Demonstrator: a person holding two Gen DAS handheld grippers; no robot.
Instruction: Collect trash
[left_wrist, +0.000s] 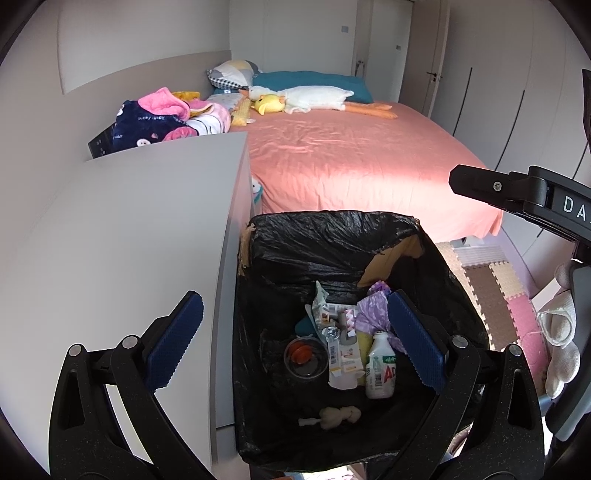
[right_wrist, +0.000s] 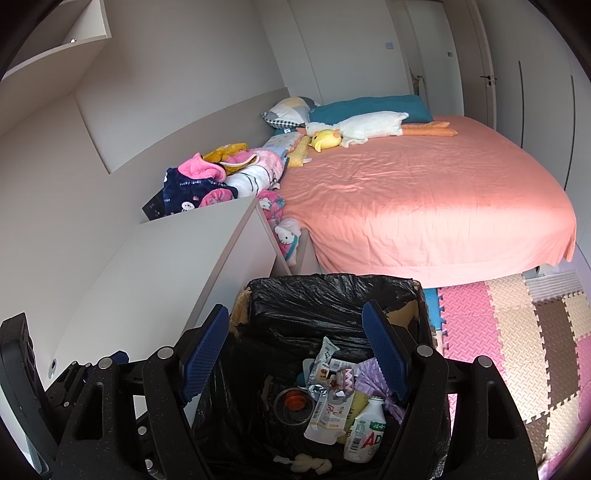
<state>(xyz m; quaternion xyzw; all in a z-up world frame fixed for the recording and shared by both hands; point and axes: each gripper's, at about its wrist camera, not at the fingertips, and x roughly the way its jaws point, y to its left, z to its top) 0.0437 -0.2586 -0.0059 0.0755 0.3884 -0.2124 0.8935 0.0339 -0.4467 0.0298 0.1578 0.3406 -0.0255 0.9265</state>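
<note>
"lucky rabbit", seemingly, on navy garment (left_wrist: 142, 127), red "AD" on white bottle (left_wrist: 380, 369), "DA" on right gripper's body (left_wrist: 570, 206)

Bedroom seen beyond the jaws

A bed (right_wrist: 424, 199) in a salmon sheet is seen ahead; a white cabinet (right_wrist: 166, 266) is set left, foam floor mats (right_wrist: 517, 332) right, sunlight across the sheet.

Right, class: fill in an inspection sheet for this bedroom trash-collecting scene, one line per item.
Surface: pale cabinet top, bare.
Job's things: bin with black liner holding a white bottle, clear cup, cartons and purple wrapper.
Clutter: clothes pile, plush duck on the pink bed.
Grippers: left gripper and right gripper open, empty, above the bin.
Cables: nothing seen.
Surroundings: foam floor mats, wardrobe doors.
</note>
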